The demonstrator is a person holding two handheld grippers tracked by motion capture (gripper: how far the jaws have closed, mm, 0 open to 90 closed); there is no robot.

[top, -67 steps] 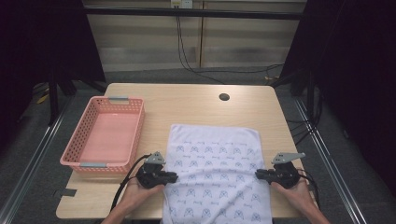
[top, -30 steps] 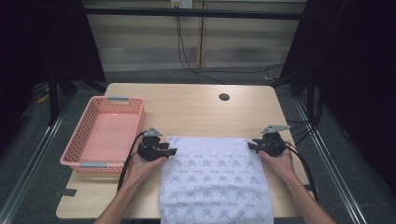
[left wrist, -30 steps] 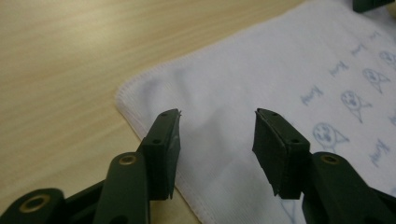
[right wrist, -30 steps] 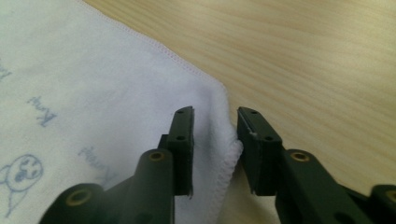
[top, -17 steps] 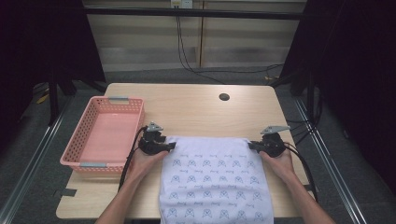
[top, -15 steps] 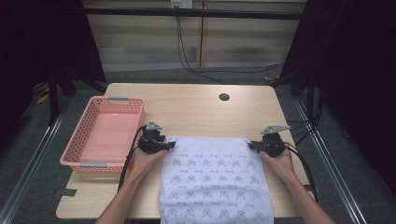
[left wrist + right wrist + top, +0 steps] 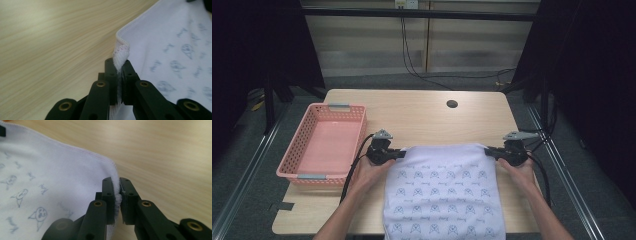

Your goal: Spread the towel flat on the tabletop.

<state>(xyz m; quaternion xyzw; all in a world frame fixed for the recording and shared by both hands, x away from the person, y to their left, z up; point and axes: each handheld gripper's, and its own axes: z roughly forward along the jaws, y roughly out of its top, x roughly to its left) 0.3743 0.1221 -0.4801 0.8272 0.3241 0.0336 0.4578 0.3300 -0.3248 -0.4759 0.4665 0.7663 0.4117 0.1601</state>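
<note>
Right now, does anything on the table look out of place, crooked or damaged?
Nothing stands out. The white printed cloth lies fairly square, its near end hanging over the table's front edge. The left tool and right tool each pinch a far corner. The pink basket sits straight, undamaged.

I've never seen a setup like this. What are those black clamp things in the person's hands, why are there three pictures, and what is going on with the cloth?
A person holds two hand-held clamps, the left gripper and the right gripper. The high view looks down on the light wooden table; each gripper view comes from a camera riding on that gripper. On the table lie a white towel printed with small blue figures and a pink plastic mesh basket. Each gripper is shut on one far corner of the towel, whose cloth is pinched between the black jaws; the left jaws have just been closing.
</note>
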